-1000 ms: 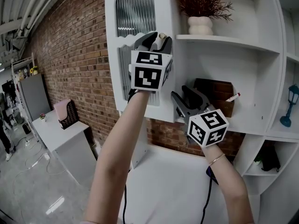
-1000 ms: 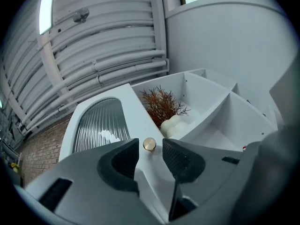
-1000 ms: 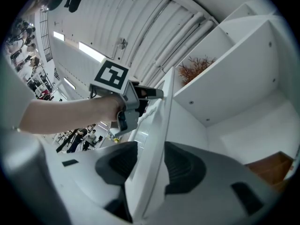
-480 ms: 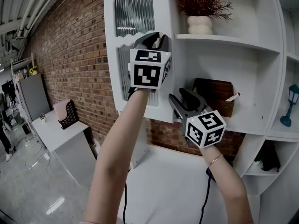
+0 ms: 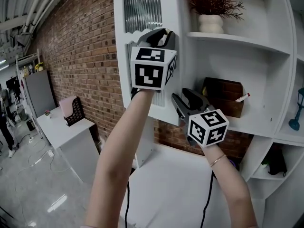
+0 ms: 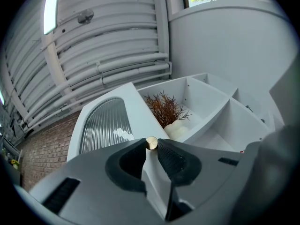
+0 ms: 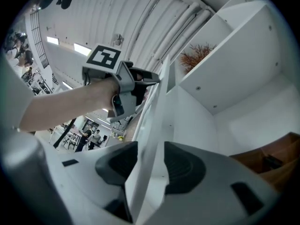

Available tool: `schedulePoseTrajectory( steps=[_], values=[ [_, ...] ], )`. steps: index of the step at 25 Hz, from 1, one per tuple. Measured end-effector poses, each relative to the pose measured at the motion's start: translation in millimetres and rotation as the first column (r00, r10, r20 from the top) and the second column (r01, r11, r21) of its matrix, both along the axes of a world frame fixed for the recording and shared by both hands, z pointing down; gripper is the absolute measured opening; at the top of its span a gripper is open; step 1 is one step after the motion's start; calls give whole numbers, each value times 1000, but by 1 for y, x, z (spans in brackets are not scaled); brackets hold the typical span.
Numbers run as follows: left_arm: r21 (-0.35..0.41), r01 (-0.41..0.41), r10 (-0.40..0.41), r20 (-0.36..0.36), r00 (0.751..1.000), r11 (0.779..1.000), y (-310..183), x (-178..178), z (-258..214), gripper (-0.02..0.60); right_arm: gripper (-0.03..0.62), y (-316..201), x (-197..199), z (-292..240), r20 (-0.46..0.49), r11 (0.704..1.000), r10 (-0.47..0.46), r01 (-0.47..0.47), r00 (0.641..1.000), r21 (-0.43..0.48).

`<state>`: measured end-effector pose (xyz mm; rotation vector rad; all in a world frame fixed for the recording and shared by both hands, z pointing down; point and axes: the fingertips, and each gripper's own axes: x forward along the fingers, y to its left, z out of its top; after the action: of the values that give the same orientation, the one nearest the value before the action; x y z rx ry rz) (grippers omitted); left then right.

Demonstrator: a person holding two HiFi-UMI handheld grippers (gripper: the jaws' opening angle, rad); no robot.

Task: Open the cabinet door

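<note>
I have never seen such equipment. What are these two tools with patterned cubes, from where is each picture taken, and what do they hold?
There is no robot: a person holds a two-jaw gripper in each hand, and the patterned cube is part of each tool. The head view comes from a camera on the person's head, looking down along both arms. The two gripper views come from cameras riding on the grippers, looking along their jaws. The left gripper is shut on the small brass knob of the white cabinet door; its jaws have just closed in, then eased a little. The right gripper is open, its jaws astride the door's free edge lower down. On the shelves beside stand a white vase of dried twigs and a brown box.
</note>
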<state>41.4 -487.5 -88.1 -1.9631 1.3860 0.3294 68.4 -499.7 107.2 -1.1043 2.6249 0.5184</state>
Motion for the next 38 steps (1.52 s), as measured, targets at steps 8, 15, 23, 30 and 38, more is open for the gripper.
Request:
schedulePoseTrajectory(
  steps=[8, 15, 23, 30, 38],
  values=[
    [3, -6, 6, -9, 1000, 1000, 17, -11, -1, 78, 131, 13, -23, 9, -36, 997, -70, 70, 997, -24],
    [6, 4, -4, -20, 1000, 1000, 33, -22, -2, 83, 103, 29, -32, 8, -34, 996, -87, 87, 996, -7],
    [35, 9, -8, -33, 999, 999, 57, -40, 1, 87, 97, 58, -48, 11, -30, 992, -123, 123, 992, 23],
    [38, -4, 5, -36, 999, 999, 71, -51, -3, 89, 93, 73, -57, 7, -1, 991, -133, 133, 991, 29],
    [59, -8, 10, -31, 999, 998, 97, -83, 2, 83, 100, 100, -87, 11, 34, 987, -154, 152, 988, 53]
  ],
)
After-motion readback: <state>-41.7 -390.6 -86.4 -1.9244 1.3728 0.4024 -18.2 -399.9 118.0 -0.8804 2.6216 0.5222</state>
